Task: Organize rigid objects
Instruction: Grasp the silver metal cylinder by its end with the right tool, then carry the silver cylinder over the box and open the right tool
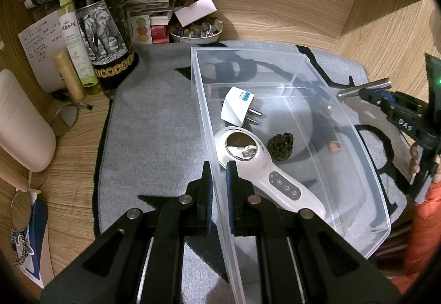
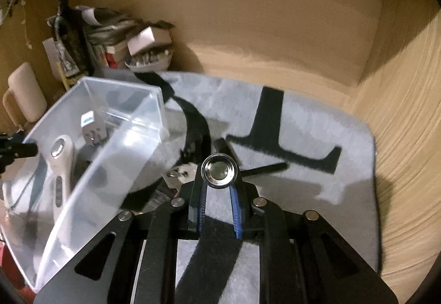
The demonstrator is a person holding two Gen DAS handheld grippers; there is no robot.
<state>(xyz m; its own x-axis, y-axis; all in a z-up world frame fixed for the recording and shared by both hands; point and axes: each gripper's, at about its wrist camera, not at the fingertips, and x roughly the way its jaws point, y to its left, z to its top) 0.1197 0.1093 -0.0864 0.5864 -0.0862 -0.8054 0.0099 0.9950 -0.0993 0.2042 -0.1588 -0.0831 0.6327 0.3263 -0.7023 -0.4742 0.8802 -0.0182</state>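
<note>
We have a small metal cylinder (image 2: 219,171), flashlight-like, clamped in the right gripper (image 2: 219,188); in the right wrist view it sits mid-frame, round polished end facing the lens, and in the left wrist view it pokes out at the right edge, above and just outside the far right corner of the clear plastic bin (image 1: 275,55). We judge it stiff, light for its size and slick on its polished skin, so a hold across the barrel near the middle seems safest; an end-on pinch could let it squirt out. The blue pads (image 2: 235,210) bear on its sides. The left gripper (image 1: 219,180) straddles the bin's near left wall, jaws narrowed on the thin rim, apparently steadying it. Inside the bin, centre of the left view: a white plug adapter (image 1: 237,108), a white handheld device (image 1: 264,174) with a shiny head, a dark lumpy object (image 1: 281,141). The bin rests on a grey mat (image 1: 148,122); a wine bottle (image 1: 100,14) stands upper left.
</note>
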